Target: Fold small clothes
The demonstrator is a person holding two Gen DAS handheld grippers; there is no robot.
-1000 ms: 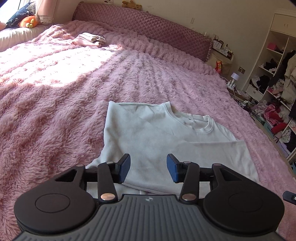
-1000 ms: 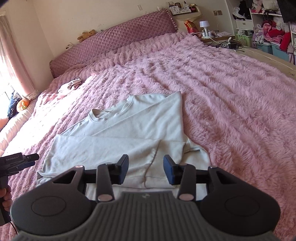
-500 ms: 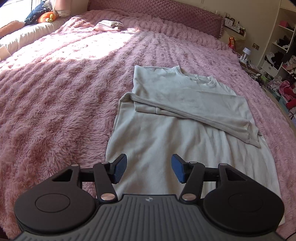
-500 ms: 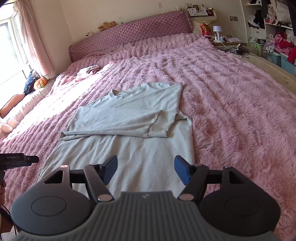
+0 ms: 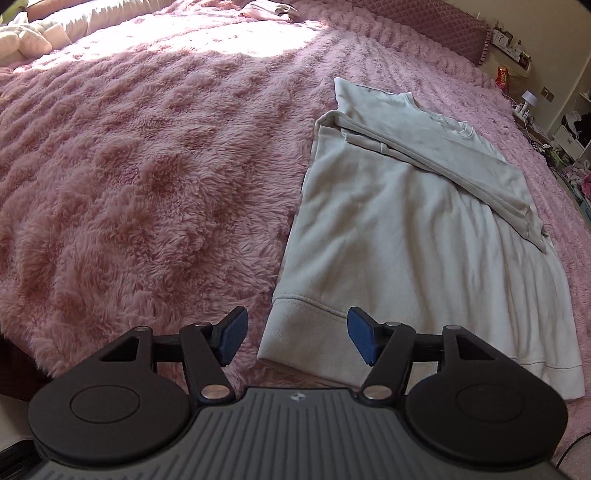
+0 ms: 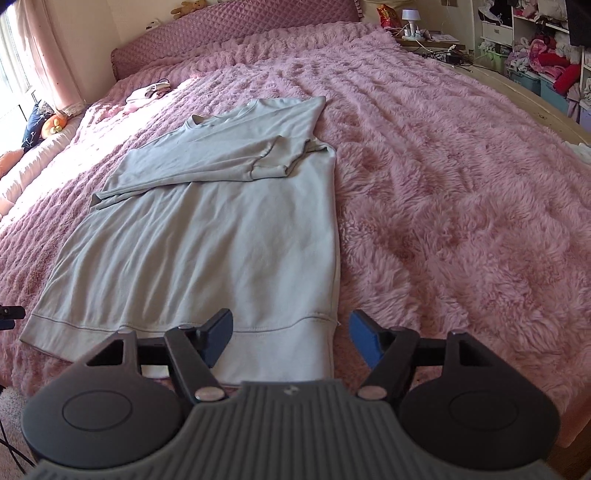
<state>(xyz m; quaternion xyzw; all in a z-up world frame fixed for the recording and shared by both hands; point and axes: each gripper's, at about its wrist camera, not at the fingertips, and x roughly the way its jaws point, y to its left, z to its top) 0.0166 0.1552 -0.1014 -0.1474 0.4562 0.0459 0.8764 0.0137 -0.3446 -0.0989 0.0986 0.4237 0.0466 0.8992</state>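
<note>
Here's the pale grey sweatshirt [image 6: 207, 236] spread flat on the fluffy pink blanket [image 6: 461, 192], collar at the far end, ribbed hem nearest us, both sleeves folded across the chest. The left gripper [image 5: 295, 341] hovers over the hem's near left corner, its jaws opening, blue pads [image 5: 232, 334] clear of the cloth, nothing pinched between them. Over on the other side, the right gripper [image 6: 291, 339] sits above the hem's near right corner, jaws spread wide and released, the corner showing in the gap but not gripped. Far up the bed, a small pinkish garment [image 6: 149, 92] lies crumpled in the sunlight near the quilted headboard [image 6: 236, 35]. Off to the right, shelves [image 6: 535, 44] stuffed with clothes
</note>
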